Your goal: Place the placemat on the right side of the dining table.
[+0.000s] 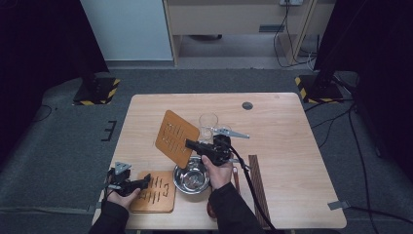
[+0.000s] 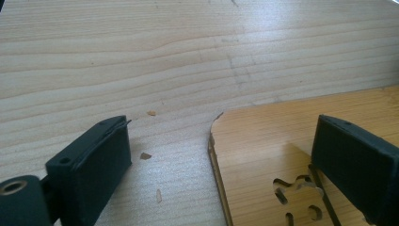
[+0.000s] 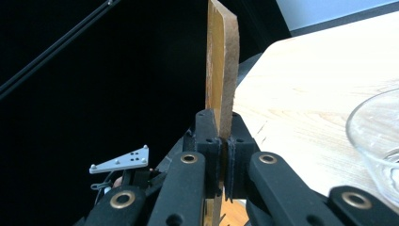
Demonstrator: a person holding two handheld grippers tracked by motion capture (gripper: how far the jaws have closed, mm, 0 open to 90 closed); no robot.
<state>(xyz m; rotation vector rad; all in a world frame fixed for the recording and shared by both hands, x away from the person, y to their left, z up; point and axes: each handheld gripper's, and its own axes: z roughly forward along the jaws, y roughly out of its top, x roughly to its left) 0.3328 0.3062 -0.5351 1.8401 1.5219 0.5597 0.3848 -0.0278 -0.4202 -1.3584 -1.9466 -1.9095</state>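
- Nearest the lower edge of the high view, two dark sleeves come in, each hand carrying a pair of black tongs.
- Left tongs (image 1: 145,183) sit low at the counter's near left corner, over the flat wooden board (image 1: 155,191) that lies there; their jaws stand wide apart and press on nothing.
- From the left gripper view, one jaw hangs above bare counter (image 2: 141,56) and the other above the flat wooden board (image 2: 263,141), whose rounded corner and cut-out slots lie between them; a few small crumbs (image 2: 146,155) dot the wood beside it.
- Just right of that board stands a shiny metal bowl (image 1: 191,178), close under the right hand (image 1: 217,173).
- Right tongs (image 1: 190,144) are clamped tight on the edge of a second wooden board (image 1: 176,137), holding it tilted up off the counter above the bowl's far left side.
- Seen in the right gripper view, the second wooden board (image 3: 222,61) rises edge-on straight from the closed jaws of the right tongs (image 3: 220,136).
- Right of the bowl, a dark brown slatted strip (image 1: 258,183) lies along the counter's near right part.
- Behind the raised board stands a clear glass (image 1: 208,124), empty as far as can be seen.
- Farther back, a small dark round spot (image 1: 247,105) marks the counter near its far edge.
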